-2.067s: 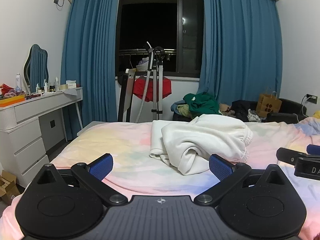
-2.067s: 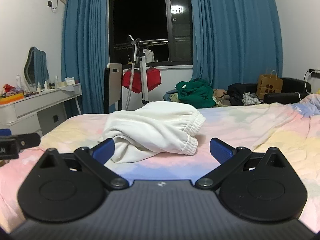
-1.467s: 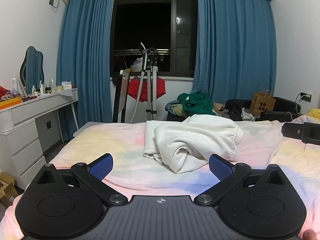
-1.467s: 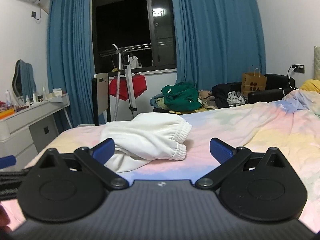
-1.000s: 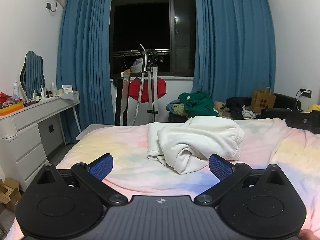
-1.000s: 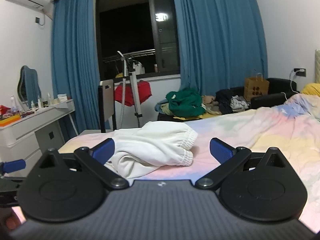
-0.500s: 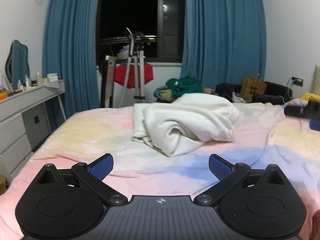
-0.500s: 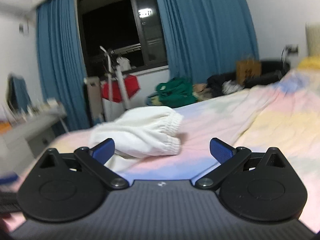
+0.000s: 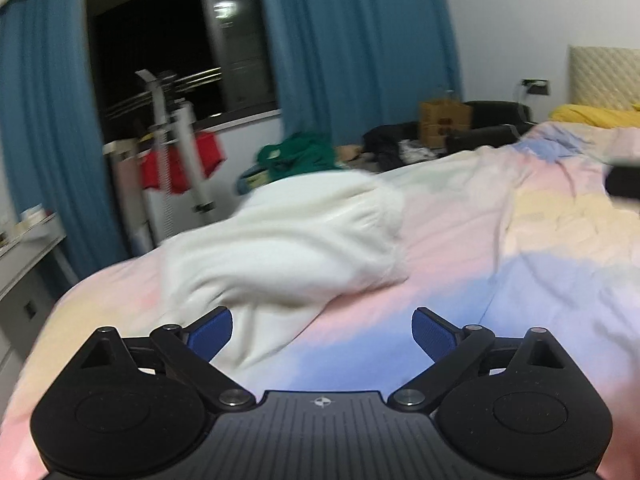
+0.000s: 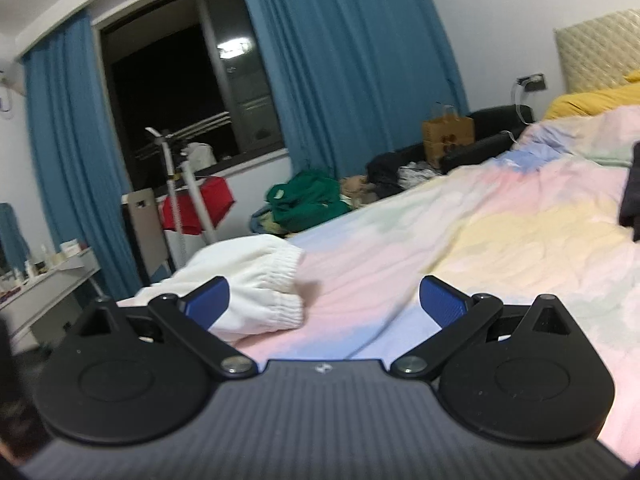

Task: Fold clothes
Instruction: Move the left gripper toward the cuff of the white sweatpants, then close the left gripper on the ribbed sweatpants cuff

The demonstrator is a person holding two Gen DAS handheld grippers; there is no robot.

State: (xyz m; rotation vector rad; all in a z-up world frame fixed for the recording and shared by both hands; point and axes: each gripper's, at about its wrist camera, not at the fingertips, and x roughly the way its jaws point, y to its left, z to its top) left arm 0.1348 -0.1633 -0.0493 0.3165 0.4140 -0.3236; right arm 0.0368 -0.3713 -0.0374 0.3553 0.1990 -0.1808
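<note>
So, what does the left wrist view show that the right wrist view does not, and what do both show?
Only the left wrist view shows the whole crumpled white garment, lying just ahead of the open left gripper, and a blurred dark object at its right edge.

Only the right wrist view shows the open right gripper, the dressing table with small bottles, and a dark thing on the bed at the far right.

Both show the pastel bedsheet, the blue curtains, the green clothes pile and the paper bag.
</note>
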